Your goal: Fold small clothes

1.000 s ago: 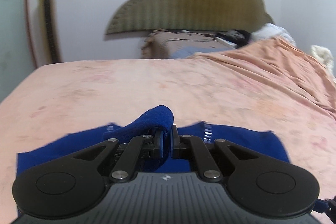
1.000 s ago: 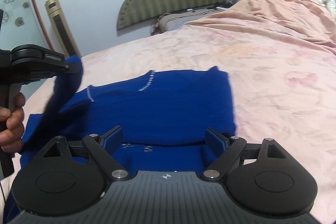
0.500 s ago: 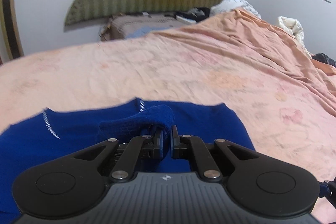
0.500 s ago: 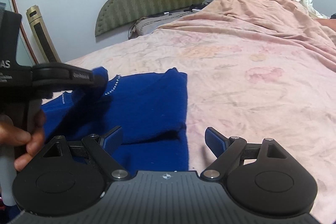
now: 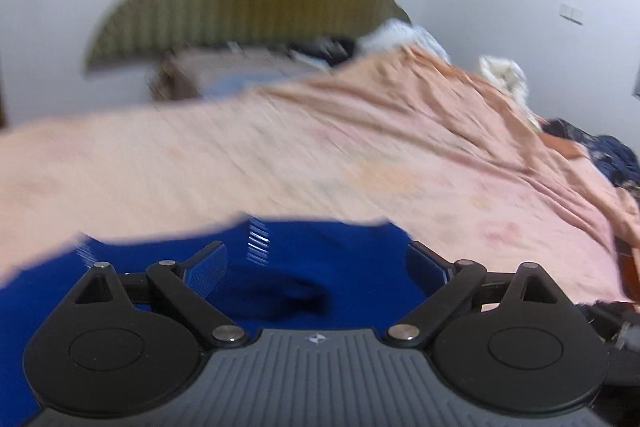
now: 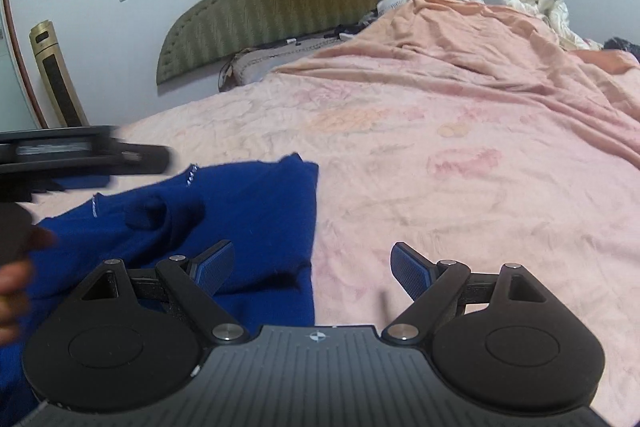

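Blue garment (image 5: 304,279): sleeve fold laid beneath my spread left tongs (image 5: 316,267); right tongs (image 6: 312,267) spread, empty. Next: regrip hem.

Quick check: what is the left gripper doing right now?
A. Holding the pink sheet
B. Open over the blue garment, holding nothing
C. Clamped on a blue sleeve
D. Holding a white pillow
B: the left gripper has its jaws spread wide, with only the blue garment lying below.

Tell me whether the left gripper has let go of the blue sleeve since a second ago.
Yes. The left gripper has opened, and the sleeve has dropped onto the blue garment on the pink bedsheet.
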The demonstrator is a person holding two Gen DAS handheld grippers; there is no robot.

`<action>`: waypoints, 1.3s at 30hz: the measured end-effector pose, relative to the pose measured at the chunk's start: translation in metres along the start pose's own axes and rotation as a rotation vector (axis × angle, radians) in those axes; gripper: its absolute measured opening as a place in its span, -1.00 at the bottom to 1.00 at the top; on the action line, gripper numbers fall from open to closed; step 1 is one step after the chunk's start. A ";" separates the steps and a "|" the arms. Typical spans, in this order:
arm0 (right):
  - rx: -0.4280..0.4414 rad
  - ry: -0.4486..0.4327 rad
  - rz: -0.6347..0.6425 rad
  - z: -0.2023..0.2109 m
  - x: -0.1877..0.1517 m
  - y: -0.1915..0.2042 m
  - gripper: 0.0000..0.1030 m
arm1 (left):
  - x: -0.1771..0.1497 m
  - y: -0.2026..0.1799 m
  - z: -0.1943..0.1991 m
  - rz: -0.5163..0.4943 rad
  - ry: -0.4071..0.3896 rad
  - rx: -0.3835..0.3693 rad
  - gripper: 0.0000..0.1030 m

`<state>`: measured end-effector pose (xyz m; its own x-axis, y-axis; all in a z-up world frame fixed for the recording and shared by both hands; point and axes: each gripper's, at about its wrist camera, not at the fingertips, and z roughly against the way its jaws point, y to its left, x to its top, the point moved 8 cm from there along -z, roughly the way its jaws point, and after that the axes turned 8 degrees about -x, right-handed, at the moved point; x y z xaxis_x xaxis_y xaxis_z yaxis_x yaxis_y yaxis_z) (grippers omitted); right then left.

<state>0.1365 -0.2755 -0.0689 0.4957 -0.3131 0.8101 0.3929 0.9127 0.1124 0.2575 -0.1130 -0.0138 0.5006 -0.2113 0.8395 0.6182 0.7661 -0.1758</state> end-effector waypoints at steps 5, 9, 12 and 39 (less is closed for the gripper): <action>0.152 0.018 0.013 -0.021 0.016 0.040 0.68 | -0.015 0.071 0.033 -0.010 -0.003 0.313 0.93; 0.177 0.053 0.115 -0.048 0.017 0.088 0.67 | -0.051 0.116 0.041 -0.004 0.071 0.500 0.93; 0.124 0.048 0.240 -0.069 0.014 0.121 0.68 | -0.072 0.128 0.035 -0.033 0.125 0.569 0.93; -0.041 0.028 -0.143 -0.063 0.014 0.035 0.64 | -0.100 0.142 0.048 0.116 0.129 0.482 0.93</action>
<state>0.2064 -0.2644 -0.0896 0.4536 -0.4464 0.7713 0.4917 0.8472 0.2012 0.2661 0.0457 -0.0978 0.6391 -0.1582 0.7527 0.2192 0.9755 0.0189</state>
